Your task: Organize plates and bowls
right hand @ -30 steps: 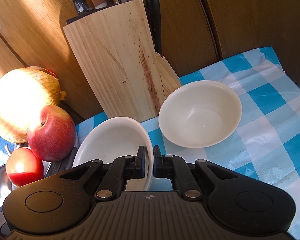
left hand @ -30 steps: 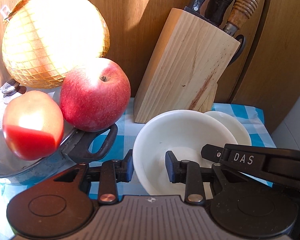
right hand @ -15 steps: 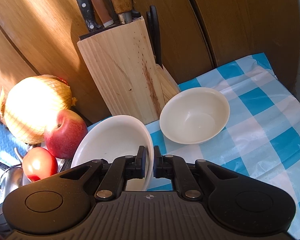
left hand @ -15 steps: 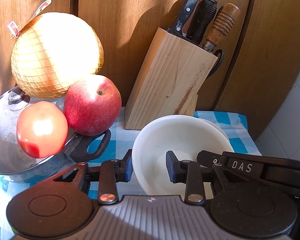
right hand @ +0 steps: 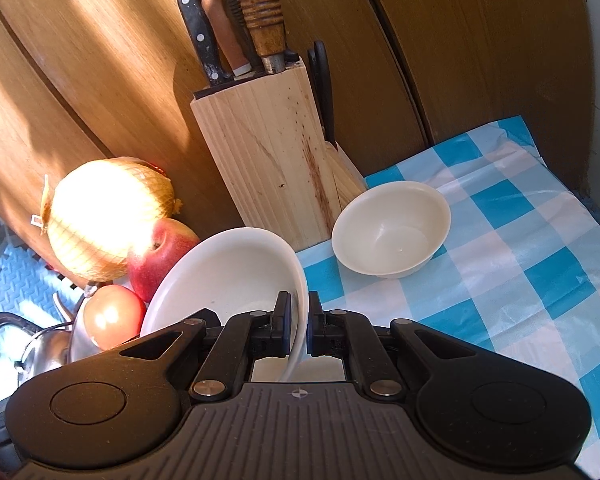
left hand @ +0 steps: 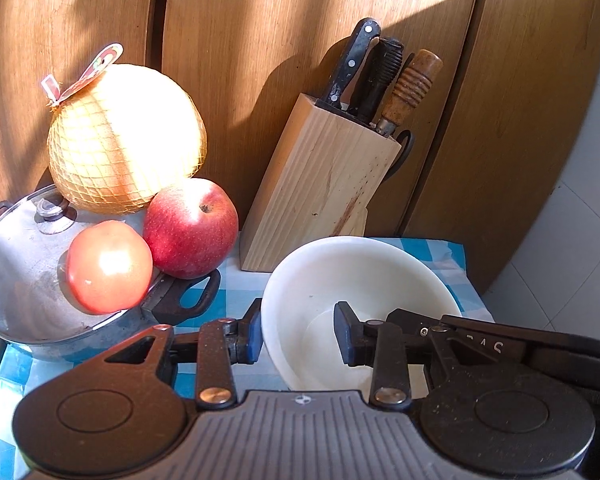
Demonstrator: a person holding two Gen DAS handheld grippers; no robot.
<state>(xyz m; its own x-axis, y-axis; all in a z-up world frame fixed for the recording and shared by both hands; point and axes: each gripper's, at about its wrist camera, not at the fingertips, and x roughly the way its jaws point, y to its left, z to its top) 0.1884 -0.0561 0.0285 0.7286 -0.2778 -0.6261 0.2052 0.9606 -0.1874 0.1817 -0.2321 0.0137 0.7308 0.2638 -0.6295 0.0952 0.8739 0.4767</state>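
**Two grippers on one white bowl, 2nd bowl sitting on cloth**

The held bowl, white & tilted, is being carried off the tabletop w/ its open side facing up and away. The right gripper is pinching its rim at the near edge: jaws are clamped tight w/ only the thin bowl wall between them. The left gripper is sitting astride the same bowl's left wall in the left wrist view: one pad is outside, just beside the rim, the other is inside the bowl w/ a clear gap to the wall. Its jaws are opening, narrow-set, bowl wall between them but not pressed.

The 2nd bowl, also white, is standing upright on the blue-and-white check cloth, just beside the foot of the knife block & apart from the held bowl.

The block, pale wood, is leaning back toward the wooden panels w/ several knife handles sticking out the top & black scissors along its side.

To the left, a red apple, a tomato & a netted yellow melon are sitting on & around a lidded metal pot, its black handle pointing toward the held bowl.
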